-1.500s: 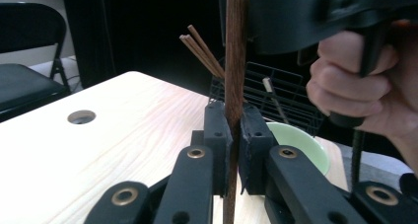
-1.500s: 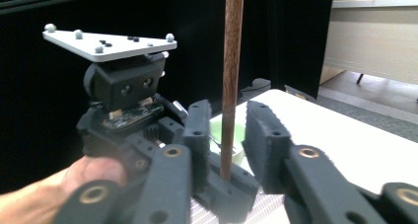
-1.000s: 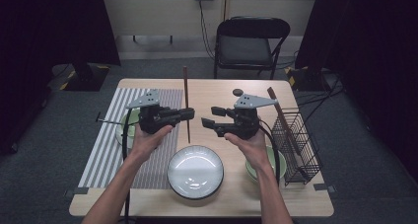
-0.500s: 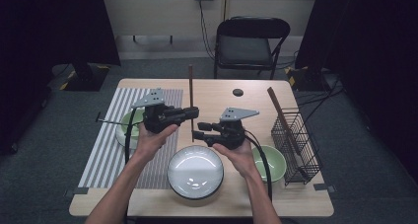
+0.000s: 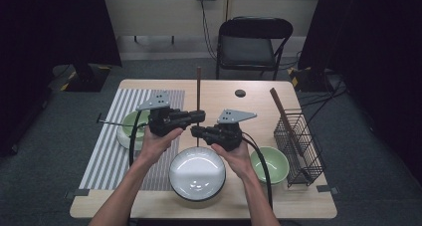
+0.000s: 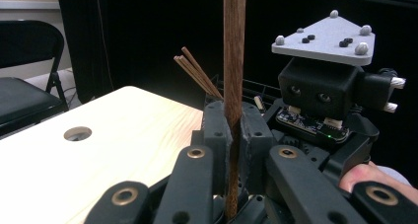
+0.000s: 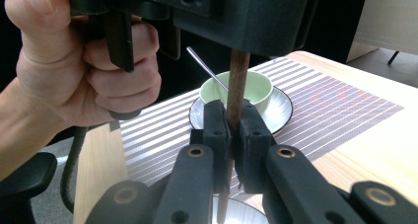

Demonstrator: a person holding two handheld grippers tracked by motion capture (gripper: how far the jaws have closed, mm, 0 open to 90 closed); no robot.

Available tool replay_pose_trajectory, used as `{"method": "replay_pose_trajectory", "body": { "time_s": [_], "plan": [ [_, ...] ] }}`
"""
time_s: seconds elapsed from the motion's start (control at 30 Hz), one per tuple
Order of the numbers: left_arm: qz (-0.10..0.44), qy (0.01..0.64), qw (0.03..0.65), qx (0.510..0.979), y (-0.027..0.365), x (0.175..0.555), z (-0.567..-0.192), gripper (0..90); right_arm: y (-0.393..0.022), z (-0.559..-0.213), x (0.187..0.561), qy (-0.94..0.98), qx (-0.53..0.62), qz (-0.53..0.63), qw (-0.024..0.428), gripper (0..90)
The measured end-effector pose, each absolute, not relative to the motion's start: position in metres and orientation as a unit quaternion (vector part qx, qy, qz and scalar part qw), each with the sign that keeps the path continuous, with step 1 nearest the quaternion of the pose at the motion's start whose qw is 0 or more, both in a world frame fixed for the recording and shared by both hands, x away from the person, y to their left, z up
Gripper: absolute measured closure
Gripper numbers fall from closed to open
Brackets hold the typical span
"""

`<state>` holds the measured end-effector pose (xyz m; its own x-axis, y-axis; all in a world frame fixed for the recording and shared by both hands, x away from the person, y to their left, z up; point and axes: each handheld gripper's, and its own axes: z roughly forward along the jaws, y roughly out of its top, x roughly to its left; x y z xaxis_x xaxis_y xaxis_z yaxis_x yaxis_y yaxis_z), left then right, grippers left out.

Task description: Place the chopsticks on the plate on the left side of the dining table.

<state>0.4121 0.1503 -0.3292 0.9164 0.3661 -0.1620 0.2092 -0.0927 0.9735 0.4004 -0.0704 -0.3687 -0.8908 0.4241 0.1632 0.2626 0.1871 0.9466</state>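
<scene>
Sharing one long brown wooden chopstick [image 5: 198, 94] between both grippers

We hold it upright above the white round plate [image 5: 197, 173]: our left gripper [image 5: 198, 117] clamps it higher up, while our right gripper [image 5: 195, 132], jaws just closing, now pinches it lower for a handover.

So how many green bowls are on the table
2. One green bowl sits right of the white plate; the other green bowl sits on the striped mat, partly hidden behind the left gripper.

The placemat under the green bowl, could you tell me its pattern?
Grey and white stripes, clearest in the high view.
</scene>
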Motion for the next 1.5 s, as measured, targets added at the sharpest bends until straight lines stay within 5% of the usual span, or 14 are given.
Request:
{"method": "replay_pose_trajectory", "body": {
  "time_s": [0.73, 1.1, 1.5],
  "plan": [
    [0.053, 0.203, 0.653, 0.728, 0.150, 0.417, -0.327, 78.9, -0.083, -0.358, 0.395, 0.772, 0.241, 0.582, 0.086, 86.0],
    [0.105, 0.216, 0.638, 0.731, 0.159, 0.419, -0.297, 49.2, -0.081, -0.361, 0.394, 0.774, 0.239, 0.580, 0.082, 86.0],
    [0.106, 0.248, 0.634, 0.725, 0.161, 0.434, -0.302, 46.8, -0.091, -0.355, 0.391, 0.771, 0.258, 0.574, 0.100, 86.0]
  ]
}}
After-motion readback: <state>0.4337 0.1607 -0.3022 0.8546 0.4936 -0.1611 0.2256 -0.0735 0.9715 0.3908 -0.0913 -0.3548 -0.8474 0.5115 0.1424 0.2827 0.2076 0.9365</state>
